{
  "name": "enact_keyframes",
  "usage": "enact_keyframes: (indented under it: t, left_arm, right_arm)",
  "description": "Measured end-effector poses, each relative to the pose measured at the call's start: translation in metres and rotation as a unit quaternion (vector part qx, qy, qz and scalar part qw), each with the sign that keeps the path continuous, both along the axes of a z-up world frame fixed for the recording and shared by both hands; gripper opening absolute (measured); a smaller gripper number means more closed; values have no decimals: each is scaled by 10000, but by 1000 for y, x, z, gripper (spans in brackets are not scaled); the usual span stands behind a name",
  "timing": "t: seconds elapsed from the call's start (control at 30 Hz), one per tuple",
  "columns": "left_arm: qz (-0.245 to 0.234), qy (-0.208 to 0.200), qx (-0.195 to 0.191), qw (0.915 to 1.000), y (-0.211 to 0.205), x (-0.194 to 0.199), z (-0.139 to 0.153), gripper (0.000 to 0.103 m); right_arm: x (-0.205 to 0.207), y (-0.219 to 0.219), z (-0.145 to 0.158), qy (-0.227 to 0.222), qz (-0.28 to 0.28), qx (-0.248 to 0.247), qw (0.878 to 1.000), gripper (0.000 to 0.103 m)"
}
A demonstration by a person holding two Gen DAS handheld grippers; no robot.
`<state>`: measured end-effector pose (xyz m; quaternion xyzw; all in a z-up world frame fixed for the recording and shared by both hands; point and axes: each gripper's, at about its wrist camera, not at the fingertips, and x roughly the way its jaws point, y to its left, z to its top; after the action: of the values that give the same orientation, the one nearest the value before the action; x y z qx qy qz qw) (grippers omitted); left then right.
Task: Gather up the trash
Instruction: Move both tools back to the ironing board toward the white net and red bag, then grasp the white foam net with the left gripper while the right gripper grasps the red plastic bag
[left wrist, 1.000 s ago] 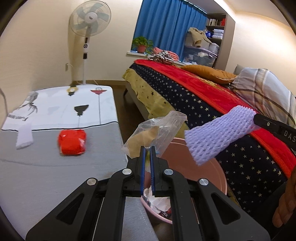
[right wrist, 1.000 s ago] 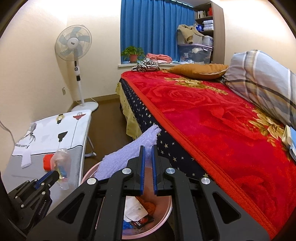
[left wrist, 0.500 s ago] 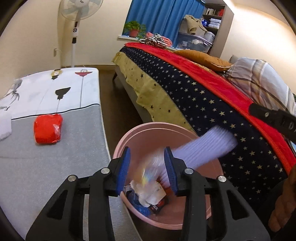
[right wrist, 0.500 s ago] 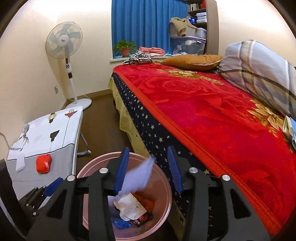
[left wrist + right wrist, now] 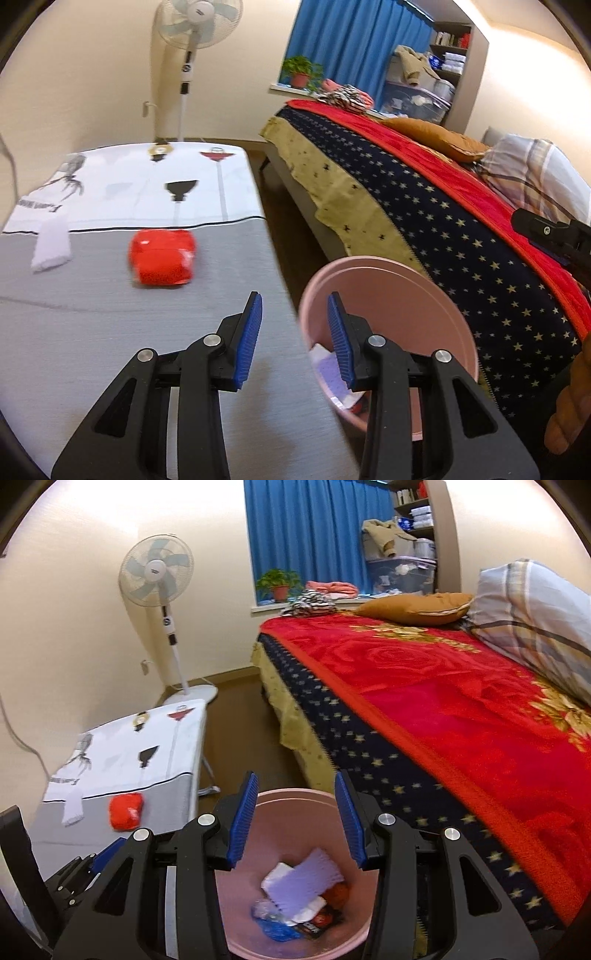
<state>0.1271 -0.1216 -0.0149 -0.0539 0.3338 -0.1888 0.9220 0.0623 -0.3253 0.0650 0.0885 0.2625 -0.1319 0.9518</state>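
Observation:
A pink trash bin (image 5: 295, 812) stands on the floor between the table and the bed; it also shows in the left wrist view (image 5: 399, 291). Inside lie a purple foam net (image 5: 303, 882), white paper, blue plastic and other scraps. My right gripper (image 5: 297, 816) is open and empty above the bin. My left gripper (image 5: 295, 339) is open and empty over the table edge beside the bin. A red packet (image 5: 162, 256) and a white foam piece (image 5: 51, 247) lie on the grey table (image 5: 92, 350); both also show in the right wrist view, the packet (image 5: 125, 810) and the foam (image 5: 72, 810).
A bed with a red blanket (image 5: 461, 709) and starred cover (image 5: 461, 251) runs along the right. A standing fan (image 5: 162, 576) is by the far wall. The table's white printed cloth (image 5: 147, 184) covers its far half. Brown floor (image 5: 236, 734) lies between table and bed.
Both grippers opened: the left let go of the clear plastic bag, the right let go of the purple foam net, and both fell into the bin. The left gripper then swung back over the table.

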Motion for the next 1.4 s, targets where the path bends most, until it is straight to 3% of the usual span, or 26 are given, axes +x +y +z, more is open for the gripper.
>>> enact_keyframes:
  t: [0.2,0.47,0.7,1.03,1.4]
  left_arm:
    - [478,-107,16,9988,37,-1,3,26]
    - [1355,-262,6,9904,93,-3,3,15]
    - [1973,-291,61,9799,129,2,0,15]
    - [2491,-224,110,9682,164,20,-7,15]
    - [2911,36,28,9567,189,47,-21,15]
  right_arm:
    - [11,29,-4,-68,439,95,9990,44]
    - [31,69,-21,-54,1006,305,9944,45]
    - [55,107,-44,73,1501,450,9876,56]
    - [98,142,-76,427,1878,799,9780,76]
    - [150,184,-107,998,2252,810,9658,84]
